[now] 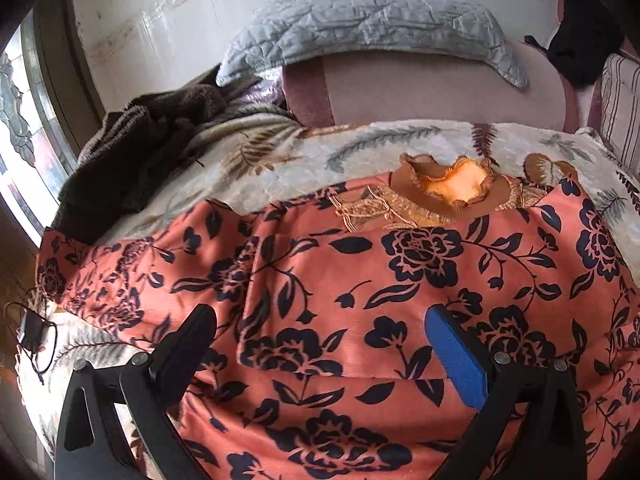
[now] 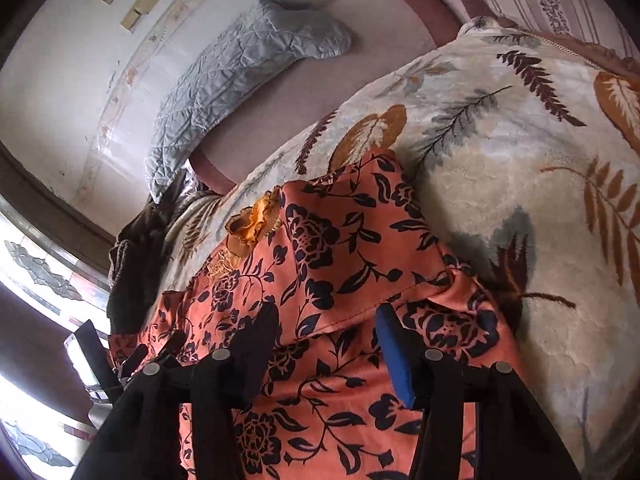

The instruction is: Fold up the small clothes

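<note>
2 grippers, left gripper (image 1: pixel 320 332) and right gripper (image 2: pixel 328 328), hover jaws open over the floral top (image 1: pixel 360 280); dark sweater (image 1: pixel 132 152) lies far left.

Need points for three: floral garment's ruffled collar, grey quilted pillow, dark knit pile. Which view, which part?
ruffled collar (image 1: pixel 452 184), left wrist view, on the orange frill of the neck opening.
grey quilted pillow (image 1: pixel 372 20), left wrist view, on its middle.
dark knit pile (image 1: pixel 136 152), left wrist view, on the bunched centre.
</note>
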A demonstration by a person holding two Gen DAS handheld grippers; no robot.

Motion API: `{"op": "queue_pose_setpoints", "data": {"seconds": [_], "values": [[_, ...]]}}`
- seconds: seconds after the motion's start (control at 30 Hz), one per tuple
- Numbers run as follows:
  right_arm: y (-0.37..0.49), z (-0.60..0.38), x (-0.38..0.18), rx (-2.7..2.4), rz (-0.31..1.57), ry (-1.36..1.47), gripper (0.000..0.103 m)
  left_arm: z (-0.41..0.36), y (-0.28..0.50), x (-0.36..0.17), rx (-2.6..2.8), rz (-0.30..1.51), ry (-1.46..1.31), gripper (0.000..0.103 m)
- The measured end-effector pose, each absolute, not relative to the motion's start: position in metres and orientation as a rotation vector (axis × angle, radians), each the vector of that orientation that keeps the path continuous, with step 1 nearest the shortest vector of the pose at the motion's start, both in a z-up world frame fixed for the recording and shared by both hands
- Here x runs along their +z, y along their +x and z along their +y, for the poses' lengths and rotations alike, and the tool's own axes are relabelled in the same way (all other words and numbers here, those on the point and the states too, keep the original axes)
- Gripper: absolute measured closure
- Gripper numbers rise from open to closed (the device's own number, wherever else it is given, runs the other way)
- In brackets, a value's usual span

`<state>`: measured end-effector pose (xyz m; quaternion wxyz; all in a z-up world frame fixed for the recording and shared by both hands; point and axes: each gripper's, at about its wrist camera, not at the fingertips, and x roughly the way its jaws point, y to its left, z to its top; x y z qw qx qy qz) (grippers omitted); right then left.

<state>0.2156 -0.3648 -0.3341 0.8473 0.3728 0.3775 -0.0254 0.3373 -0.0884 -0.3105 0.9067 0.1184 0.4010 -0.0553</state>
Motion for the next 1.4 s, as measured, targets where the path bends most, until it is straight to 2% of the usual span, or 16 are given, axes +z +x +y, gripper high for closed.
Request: {"op": "queue_pose_setpoints", "data": {"seconds": [0.17,0.33,0.47,0.67,0.77,0.93,1.07,1.23,1.3,1.33,1.4], "values": [[0.256,-0.355,-0.348,-0.052,0.857,0.730,0.050,-0.090,0.372,-0.354,-0.130,1.074,0.159,0.000],[0.288,-0.340,-0.355,-0.049,0.869,0.673,0.050,-0.089,0.364,-0.340,-0.132,1.016,0.167,0.000],[0.309,-0.331,-0.383,-0.079,0.984,0.622,0.048,-0.065,0.357,-0.317,-0.085,0.931,0.156,0.000],[0.281,-0.333,-0.350,-0.053,0.868,0.673,0.049,0.038,0.369,-0.287,0.094,0.866,-0.025,0.000],[0.263,-0.326,-0.329,-0.044,0.806,0.638,0.046,0.106,0.375,-0.280,0.207,0.859,-0.151,0.000],[0.257,-0.310,-0.319,-0.029,0.795,0.584,0.045,0.215,0.389,-0.301,0.361,0.924,-0.441,0.000],[0.262,-0.301,-0.321,-0.007,0.806,0.559,0.045,0.258,0.403,-0.325,0.350,0.969,-0.586,0.000],[0.271,-0.296,-0.322,0.007,0.803,0.552,0.045,0.281,0.424,-0.336,0.319,0.929,-0.624,0.012],[0.273,-0.294,-0.323,0.010,0.807,0.540,0.045,0.290,0.432,-0.336,0.324,0.906,-0.626,0.028],[0.274,-0.294,-0.324,0.009,0.809,0.534,0.045,0.296,0.436,-0.337,0.323,0.894,-0.636,0.032],[0.276,-0.296,-0.325,-0.001,0.813,0.520,0.045,0.307,0.442,-0.339,0.325,0.865,-0.646,0.053]]}}
